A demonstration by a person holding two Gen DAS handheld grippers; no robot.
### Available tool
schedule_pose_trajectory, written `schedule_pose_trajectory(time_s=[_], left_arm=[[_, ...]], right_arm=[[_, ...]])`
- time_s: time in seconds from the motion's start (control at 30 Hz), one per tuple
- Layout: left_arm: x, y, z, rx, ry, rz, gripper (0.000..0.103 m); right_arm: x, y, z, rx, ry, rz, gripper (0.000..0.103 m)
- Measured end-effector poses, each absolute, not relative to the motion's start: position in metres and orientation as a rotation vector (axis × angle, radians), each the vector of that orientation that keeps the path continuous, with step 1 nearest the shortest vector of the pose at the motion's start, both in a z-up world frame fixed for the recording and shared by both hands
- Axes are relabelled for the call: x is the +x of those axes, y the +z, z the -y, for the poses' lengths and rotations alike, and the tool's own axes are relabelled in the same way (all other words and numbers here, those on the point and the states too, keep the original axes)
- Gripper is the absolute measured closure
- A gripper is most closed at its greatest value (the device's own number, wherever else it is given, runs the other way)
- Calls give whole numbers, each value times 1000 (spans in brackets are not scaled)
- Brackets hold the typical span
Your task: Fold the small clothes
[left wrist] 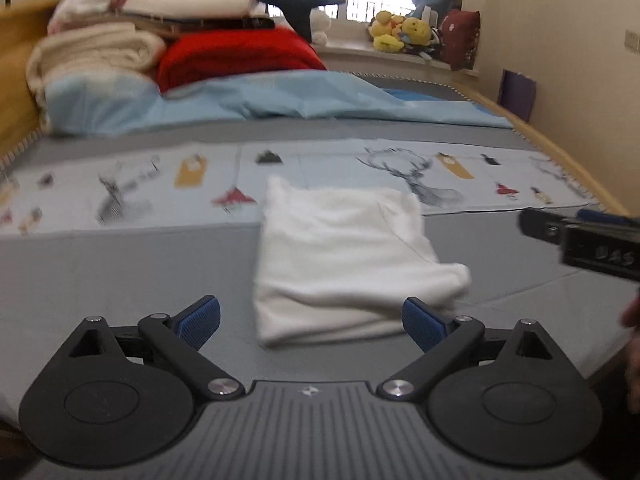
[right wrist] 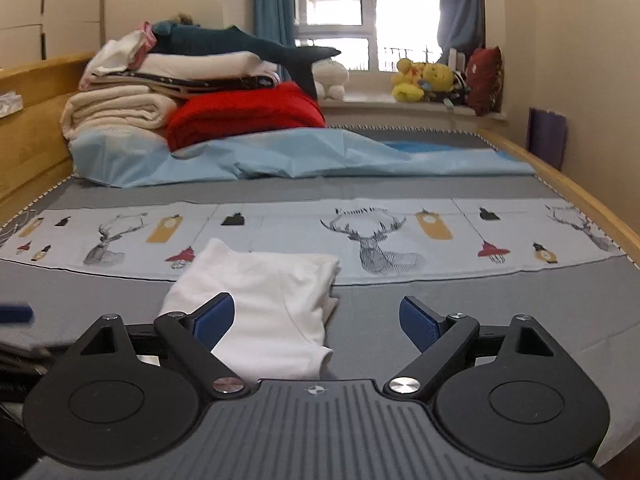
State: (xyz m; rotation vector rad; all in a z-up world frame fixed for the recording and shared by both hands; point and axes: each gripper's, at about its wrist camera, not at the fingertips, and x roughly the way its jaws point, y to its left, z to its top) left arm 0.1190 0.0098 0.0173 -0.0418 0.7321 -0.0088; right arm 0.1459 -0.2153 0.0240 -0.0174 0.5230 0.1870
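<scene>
A small white garment (left wrist: 344, 260) lies folded into a rough rectangle on the grey bed mat (left wrist: 120, 280). My left gripper (left wrist: 312, 322) is open and empty, just in front of the garment's near edge. In the right wrist view the same garment (right wrist: 272, 304) lies ahead and left of centre. My right gripper (right wrist: 316, 320) is open and empty, its left finger over the garment's near part. The right gripper's body (left wrist: 584, 240) shows at the right edge of the left wrist view.
A printed strip with deer pictures (right wrist: 360, 236) crosses the mat behind the garment. A light blue sheet (right wrist: 300, 156), a red blanket (right wrist: 248, 116) and stacked folded bedding (right wrist: 120, 108) lie at the far end. Wooden bed rails (right wrist: 580, 196) run along both sides. Plush toys (right wrist: 424, 80) sit on the windowsill.
</scene>
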Motion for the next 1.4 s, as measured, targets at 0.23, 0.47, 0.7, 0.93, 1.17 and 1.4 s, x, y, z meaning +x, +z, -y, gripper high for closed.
schedule_pose_trajectory(time_s=[0.23,0.47,0.7,0.93,1.17,1.4], left_arm=[[123,11,-20,-69,64,-721,4],[129,7,-27,-97,114,-752,1],[133,0,-21,-63,87,-774,1],[139,-5,-29,-109,116,-813,1],[141,-7,-33,-142,120,-829,1],[141,-6,-32,-138,119,-834,1]], right_arm=[[143,22,219,30,190,-534,14],[147,14,212,13,206,-595,14],[151,10,206,-3,223,-626,14],[155,6,204,-12,225,-646,14],[155,5,199,-37,237,-650,13],[155,4,195,-63,251,-649,13]])
